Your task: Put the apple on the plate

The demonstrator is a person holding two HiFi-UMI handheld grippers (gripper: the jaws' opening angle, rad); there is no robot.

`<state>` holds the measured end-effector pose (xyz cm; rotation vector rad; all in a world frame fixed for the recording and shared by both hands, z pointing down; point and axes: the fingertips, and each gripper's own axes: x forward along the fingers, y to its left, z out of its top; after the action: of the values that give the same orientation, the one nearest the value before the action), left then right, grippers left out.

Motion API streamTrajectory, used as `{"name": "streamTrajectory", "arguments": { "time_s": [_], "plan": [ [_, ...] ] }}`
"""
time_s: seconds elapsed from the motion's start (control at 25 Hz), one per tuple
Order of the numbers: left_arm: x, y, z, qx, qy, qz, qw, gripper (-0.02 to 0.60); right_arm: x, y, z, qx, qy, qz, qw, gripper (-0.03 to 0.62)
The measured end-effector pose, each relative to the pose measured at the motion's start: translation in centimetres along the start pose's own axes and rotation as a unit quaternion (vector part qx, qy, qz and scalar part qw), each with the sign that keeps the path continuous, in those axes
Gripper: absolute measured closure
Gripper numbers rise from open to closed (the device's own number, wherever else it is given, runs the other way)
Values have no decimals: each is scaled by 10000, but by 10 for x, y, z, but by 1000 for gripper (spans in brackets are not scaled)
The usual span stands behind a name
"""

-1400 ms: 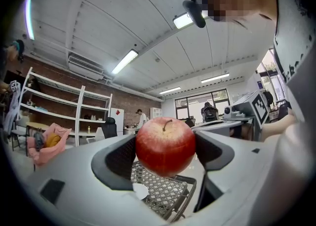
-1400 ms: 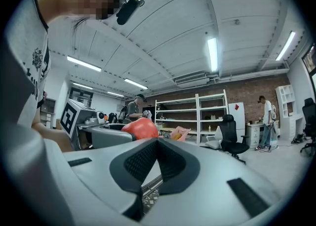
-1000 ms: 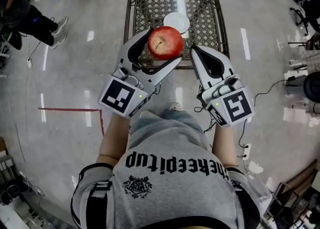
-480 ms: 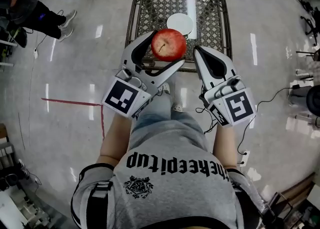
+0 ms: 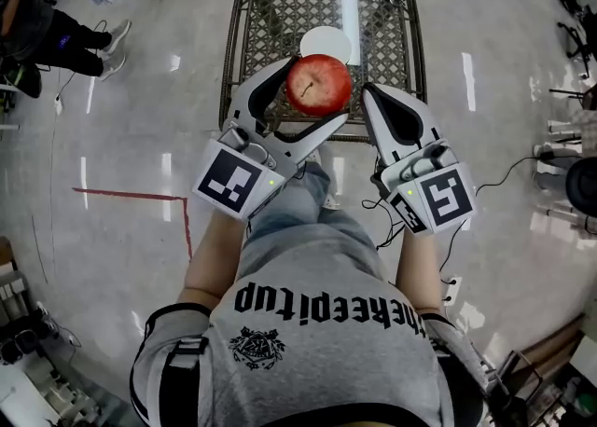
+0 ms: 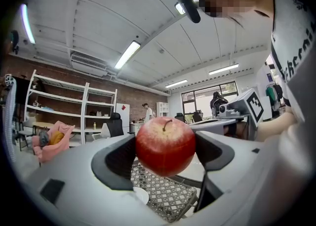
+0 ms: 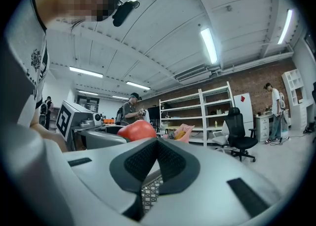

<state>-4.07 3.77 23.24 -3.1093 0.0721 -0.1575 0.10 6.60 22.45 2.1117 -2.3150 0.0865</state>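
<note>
My left gripper [image 5: 303, 97] is shut on a red apple [image 5: 318, 85], held in the air in front of me. In the left gripper view the apple [image 6: 165, 146] sits stem up between the two dark pads. A white plate [image 5: 326, 44] lies on a low metal lattice table [image 5: 266, 15] just beyond the apple; a part of the plate [image 6: 139, 194] shows below the jaws. My right gripper [image 5: 375, 97] is to the right of the apple, shut and empty, its pads meeting [image 7: 157, 163]. From there the apple [image 7: 136, 130] shows at the left.
The lattice table [image 6: 165, 198] stands on a glossy grey floor. A red tape line [image 5: 131, 196] marks the floor at left. A person's legs [image 5: 65, 38] are at upper left. Shelves [image 7: 197, 114], an office chair [image 7: 236, 133] and people stand around the room.
The table and plate have drifted slightly nearer and left in the head view. The apple stays gripped in the left gripper; the right gripper keeps its place.
</note>
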Motion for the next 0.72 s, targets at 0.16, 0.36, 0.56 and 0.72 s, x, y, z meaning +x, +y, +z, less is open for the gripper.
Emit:
{"name": "streamTrajectory", "arguments": {
  "time_s": [0.16,0.36,0.56,0.72],
  "plan": [
    [14,19,-4,-27,52,21,10000,178,20,-13,-3,8,52,48,10000,592],
    [28,37,-1,82,-113,55,9999,178,37,-26,-2,22,89,101,9999,591],
    [44,53,-6,-79,70,32,9999,178,55,-42,-1,27,113,111,9999,591],
    [59,71,-9,-112,99,14,9999,178,73,-58,-4,38,138,94,9999,591]
  ]
}}
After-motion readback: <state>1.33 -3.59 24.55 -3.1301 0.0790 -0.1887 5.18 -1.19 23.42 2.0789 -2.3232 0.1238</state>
